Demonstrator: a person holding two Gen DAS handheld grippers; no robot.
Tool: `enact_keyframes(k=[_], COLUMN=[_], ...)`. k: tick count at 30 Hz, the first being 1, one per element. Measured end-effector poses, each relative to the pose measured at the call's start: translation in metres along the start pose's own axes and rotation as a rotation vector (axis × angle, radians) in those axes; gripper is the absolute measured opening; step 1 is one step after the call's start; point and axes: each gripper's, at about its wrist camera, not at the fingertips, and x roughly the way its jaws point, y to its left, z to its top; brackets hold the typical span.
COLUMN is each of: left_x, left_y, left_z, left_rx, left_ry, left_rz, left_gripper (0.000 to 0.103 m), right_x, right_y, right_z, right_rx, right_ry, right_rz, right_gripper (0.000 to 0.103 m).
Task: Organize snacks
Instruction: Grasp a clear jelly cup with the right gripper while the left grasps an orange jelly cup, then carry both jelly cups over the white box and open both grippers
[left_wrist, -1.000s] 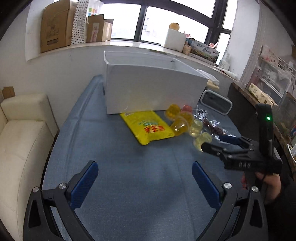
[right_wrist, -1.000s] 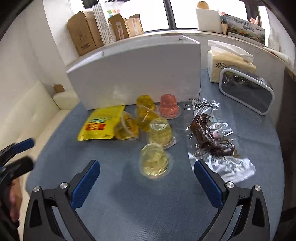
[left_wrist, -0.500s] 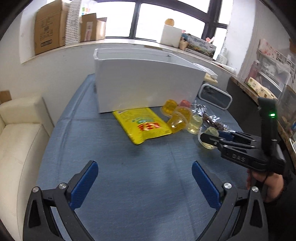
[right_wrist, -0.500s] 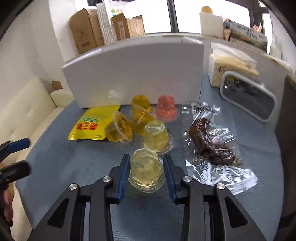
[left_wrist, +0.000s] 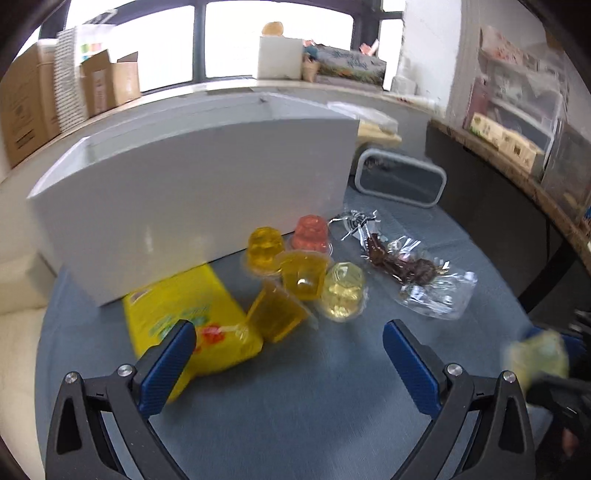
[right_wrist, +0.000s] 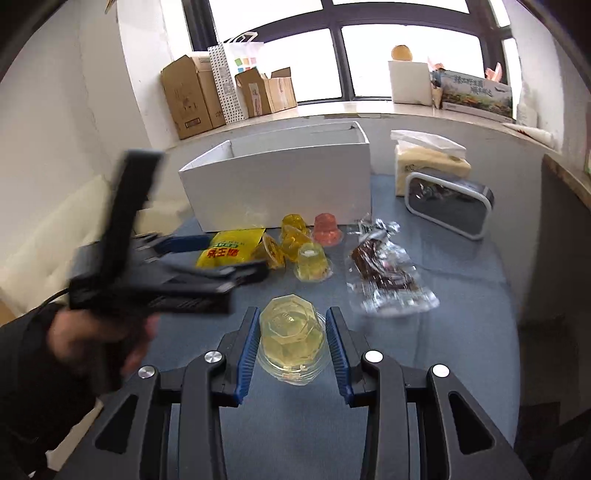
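My right gripper (right_wrist: 291, 332) is shut on a pale yellow jelly cup (right_wrist: 291, 336), lifted off the blue-grey table (right_wrist: 461, 332). The same cup (left_wrist: 535, 354) shows blurred at the right edge of the left wrist view. My left gripper (left_wrist: 288, 328) is open and hangs low over a yellow snack bag (left_wrist: 184, 314) and a tipped orange jelly cup (left_wrist: 275, 314). Behind them stand a yellow cup (left_wrist: 265, 245), a pink cup (left_wrist: 312, 232), an orange cup (left_wrist: 303, 273) and a pale cup (left_wrist: 343, 288). A clear packet of dark meat snack (left_wrist: 406, 266) lies to their right. A white open box (left_wrist: 192, 206) stands behind.
A grey-framed mirror-like item (right_wrist: 448, 206) and a tissue pack (right_wrist: 428, 162) sit to the right of the box. A cream sofa (right_wrist: 44, 251) lies left of the table. Cardboard boxes (right_wrist: 192, 96) line the window sill. A dark cabinet edge (left_wrist: 517, 206) runs along the right.
My right gripper closed on the pale jelly cup and raised it off the table. My left gripper moved in close over the yellow bag and the cups.
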Motion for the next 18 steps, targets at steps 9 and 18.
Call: enact_keyframes(k=[9, 18], left_x=[0.025, 0.023], left_y=[0.008, 0.010], left_z=[0.010, 0.010], left_rx=[0.038, 0.037], left_ry=[0.020, 0.053], left_rz=[0.023, 0.021], left_gripper=[0.101, 0.051], right_x=[-0.005, -0.002], right_y=[-0.010, -0.006], right_z=[-0.008, -0.010], right_rx=[0.036, 0.032], right_ry=[-0.006, -0.002], right_rz=[0.007, 0.011], right_gripper=[0.039, 0.039])
